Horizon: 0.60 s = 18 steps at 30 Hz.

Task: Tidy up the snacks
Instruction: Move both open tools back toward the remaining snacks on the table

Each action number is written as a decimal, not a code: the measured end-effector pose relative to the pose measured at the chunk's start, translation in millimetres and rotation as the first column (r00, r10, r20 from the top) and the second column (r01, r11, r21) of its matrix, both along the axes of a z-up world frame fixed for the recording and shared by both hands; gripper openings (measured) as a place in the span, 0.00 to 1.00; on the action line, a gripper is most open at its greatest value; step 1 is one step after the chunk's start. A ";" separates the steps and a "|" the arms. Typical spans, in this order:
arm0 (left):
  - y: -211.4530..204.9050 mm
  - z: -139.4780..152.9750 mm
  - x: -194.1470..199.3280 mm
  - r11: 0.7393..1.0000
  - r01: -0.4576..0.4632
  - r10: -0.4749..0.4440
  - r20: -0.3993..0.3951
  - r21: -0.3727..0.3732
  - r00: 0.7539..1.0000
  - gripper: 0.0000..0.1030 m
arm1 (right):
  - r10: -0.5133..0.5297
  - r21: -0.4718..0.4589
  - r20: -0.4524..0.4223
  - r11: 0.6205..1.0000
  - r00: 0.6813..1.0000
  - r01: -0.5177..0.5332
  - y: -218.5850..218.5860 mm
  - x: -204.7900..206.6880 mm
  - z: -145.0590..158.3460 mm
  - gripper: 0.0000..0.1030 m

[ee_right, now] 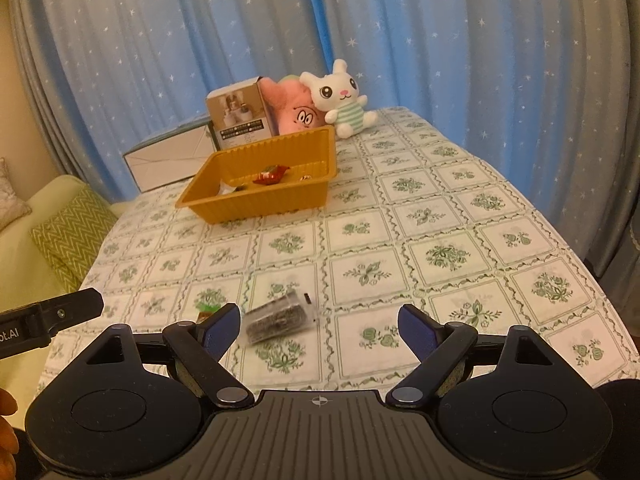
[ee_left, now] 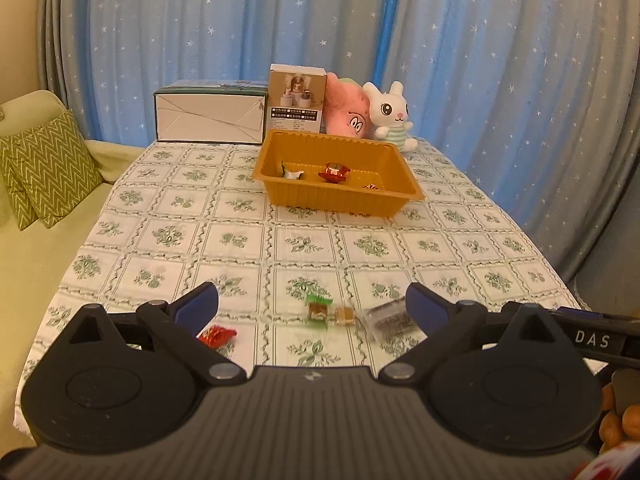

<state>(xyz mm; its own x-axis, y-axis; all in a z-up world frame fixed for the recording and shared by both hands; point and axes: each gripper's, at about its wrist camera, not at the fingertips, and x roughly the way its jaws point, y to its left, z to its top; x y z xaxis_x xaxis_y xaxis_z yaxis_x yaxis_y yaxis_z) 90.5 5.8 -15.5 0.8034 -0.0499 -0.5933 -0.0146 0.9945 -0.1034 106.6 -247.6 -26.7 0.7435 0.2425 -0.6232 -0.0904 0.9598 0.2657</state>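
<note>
Left tool (ee_left: 312, 308): jaws spread wide, nothing between them, held low over the near edge of the desk (ee_left: 248, 256). Right tool (ee_right: 319, 326): jaws likewise spread, nothing gripped.

Near row of snacks on the checked cloth, from the left wrist view: a red-wrapped candy (ee_left: 216, 336) just beside the left tool's left finger; a green-wrapped candy (ee_left: 318, 308) near the middle of the gap; a small tan candy (ee_left: 345, 315) just right of it, close but whether touching cannot be told; a clear packet with dark contents (ee_left: 390, 318) beside the right finger. From the right wrist view the clear packet (ee_right: 280, 318) lies flat and tilted, between the right tool's fingers but nearer the left one; the green-wrapped candy (ee_right: 208, 309) is partly hidden behind that finger.

Middle of desk: bare cloth.

Far end: orange tray (ee_left: 340, 200), upright. Inside it: a red-wrapped candy (ee_left: 334, 171) near the centre, a white-wrapped piece (ee_left: 291, 174) to the left, a small piece (ee_left: 371, 187) at the right, too small to identify.

Behind the tray: a white carton (ee_left: 210, 118), a small printed box (ee_left: 296, 98), a pink plush (ee_left: 346, 108), a white rabbit plush (ee_left: 390, 114). Starred blue curtain (ee_left: 320, 20) at the back; a sofa with a green zigzag cushion (ee_left: 52, 164) on the left.
</note>
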 end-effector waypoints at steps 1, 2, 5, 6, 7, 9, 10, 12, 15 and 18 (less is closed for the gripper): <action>-0.1 0.0 -2.8 1.000 -0.002 0.002 -0.001 0.006 1.000 0.97 | 0.003 -0.002 0.000 1.000 1.000 -0.003 0.0 -2.2 0.2 0.83; 0.0 -0.2 -5.7 1.000 -0.003 0.003 -0.002 0.012 1.000 0.97 | 0.004 -0.003 0.000 1.000 1.000 -0.004 0.5 -4.7 1.0 0.83; 0.9 -1.3 -11.6 1.000 -0.004 0.004 -0.009 0.018 1.000 0.97 | 0.010 -0.008 0.002 1.000 1.000 -0.010 1.8 -10.8 2.5 0.83; 1.1 -1.7 -13.1 1.000 -0.003 0.004 -0.012 0.021 1.000 0.97 | 0.013 -0.009 0.002 1.000 1.000 -0.013 2.0 -12.4 2.7 0.83; 1.1 -2.4 -14.9 1.000 -0.002 0.002 -0.015 0.025 1.000 0.97 | 0.015 -0.009 0.000 1.000 1.000 -0.015 1.9 -13.1 2.6 0.84; 1.9 -5.4 -18.7 0.999 0.003 -0.002 -0.024 0.037 1.000 0.97 | 0.020 -0.009 -0.005 1.000 1.000 -0.020 2.4 -15.8 1.3 0.84; 2.3 -7.4 -20.2 0.999 0.005 -0.004 -0.032 0.042 0.999 0.97 | 0.023 -0.011 -0.008 1.000 1.000 -0.023 2.8 -17.1 0.2 0.84; 4.0 -13.0 -23.2 0.999 0.005 -0.002 -0.053 0.050 0.999 0.97 | 0.027 -0.013 -0.015 1.000 1.000 -0.027 3.0 -18.8 -2.1 0.84; 9.5 -21.4 -26.7 0.999 -0.005 0.009 -0.078 0.052 0.997 0.97 | 0.031 -0.021 -0.021 0.999 0.999 -0.031 3.8 -20.3 -5.6 0.84; 17.4 -27.4 -27.1 0.998 -0.018 0.023 -0.095 0.053 0.995 0.97 | 0.027 -0.023 -0.024 0.999 0.999 -0.028 3.8 -19.6 -8.4 0.84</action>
